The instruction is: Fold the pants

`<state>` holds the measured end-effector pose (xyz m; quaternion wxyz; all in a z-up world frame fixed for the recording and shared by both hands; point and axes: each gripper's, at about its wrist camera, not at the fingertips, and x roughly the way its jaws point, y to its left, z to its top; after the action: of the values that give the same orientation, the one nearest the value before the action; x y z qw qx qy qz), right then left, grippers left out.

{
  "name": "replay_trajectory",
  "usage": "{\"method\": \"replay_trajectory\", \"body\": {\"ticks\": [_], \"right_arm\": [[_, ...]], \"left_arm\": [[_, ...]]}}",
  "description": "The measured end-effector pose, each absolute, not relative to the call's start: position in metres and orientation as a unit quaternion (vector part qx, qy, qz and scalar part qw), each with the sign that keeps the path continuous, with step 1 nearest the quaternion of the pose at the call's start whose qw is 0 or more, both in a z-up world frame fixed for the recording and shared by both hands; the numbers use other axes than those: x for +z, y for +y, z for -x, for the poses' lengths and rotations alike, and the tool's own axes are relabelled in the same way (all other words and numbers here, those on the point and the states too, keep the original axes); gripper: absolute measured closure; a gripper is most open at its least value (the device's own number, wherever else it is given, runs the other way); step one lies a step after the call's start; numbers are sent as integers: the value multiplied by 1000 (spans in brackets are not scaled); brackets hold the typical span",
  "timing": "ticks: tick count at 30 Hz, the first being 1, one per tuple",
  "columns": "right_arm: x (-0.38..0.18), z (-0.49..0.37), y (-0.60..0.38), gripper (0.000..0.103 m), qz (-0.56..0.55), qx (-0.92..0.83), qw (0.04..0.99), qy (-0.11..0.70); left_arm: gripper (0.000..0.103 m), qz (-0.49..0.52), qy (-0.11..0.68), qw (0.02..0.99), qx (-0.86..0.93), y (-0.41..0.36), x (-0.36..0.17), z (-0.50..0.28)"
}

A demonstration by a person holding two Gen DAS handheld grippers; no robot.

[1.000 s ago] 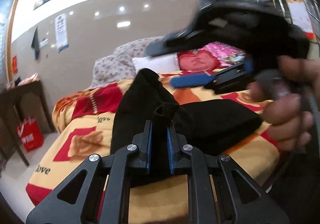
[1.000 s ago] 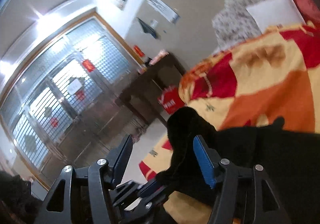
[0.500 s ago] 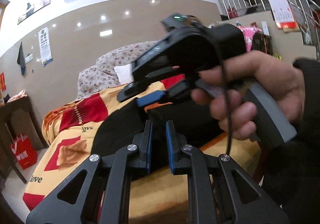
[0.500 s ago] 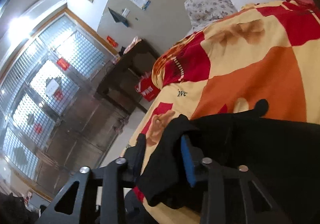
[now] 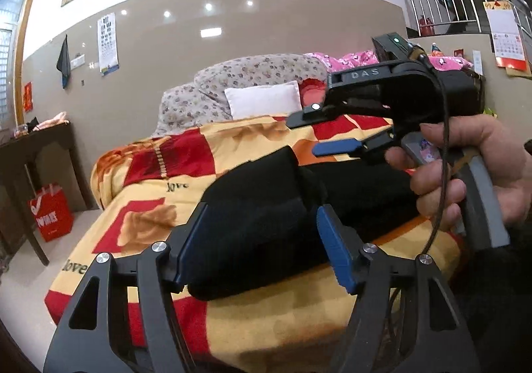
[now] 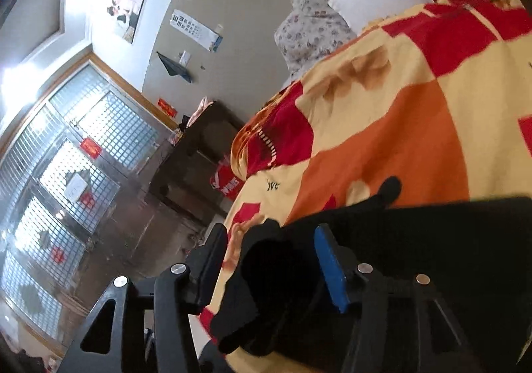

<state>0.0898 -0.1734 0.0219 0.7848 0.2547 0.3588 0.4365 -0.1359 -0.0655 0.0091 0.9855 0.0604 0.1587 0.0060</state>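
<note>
Near the bed's [image 5: 299, 333] front edge the black pants [image 5: 266, 226] lie bunched; left gripper [image 5: 257, 246] and right gripper [image 6: 269, 263] just opened, fingers spread around cloth, soft and floppy, best pinched at a folded edge

One pants [image 5: 266, 223], two tongs [image 5: 262, 246] — one pillow [image 5: 262, 98]

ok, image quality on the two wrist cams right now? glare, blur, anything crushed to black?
Left wrist view: sharp, evenly lit, strong fisheye bending at the edges; small ceiling-light reflections on the glossy wall; the black pants show almost no fabric detail. Right wrist view: tilted, slightly soft with motion blur on the blanket; the window corner is blown out; the pants are crushed to black.
</note>
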Motion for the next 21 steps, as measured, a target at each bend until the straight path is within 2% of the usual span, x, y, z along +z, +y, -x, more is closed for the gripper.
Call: {"method": "replay_trajectory", "body": {"ticks": [9, 18, 21], "right_arm": [[16, -104, -125, 50, -140, 443, 795, 390], [-6, -89, -121, 50, -186, 498, 724, 440], [-7, -84, -118, 58, -183, 497, 722, 445]], "left_arm": [[37, -55, 180, 982, 2, -63, 3, 130], [37, -40, 203, 978, -4, -56, -1, 122], [37, -28, 216, 976, -4, -52, -3, 117]]}}
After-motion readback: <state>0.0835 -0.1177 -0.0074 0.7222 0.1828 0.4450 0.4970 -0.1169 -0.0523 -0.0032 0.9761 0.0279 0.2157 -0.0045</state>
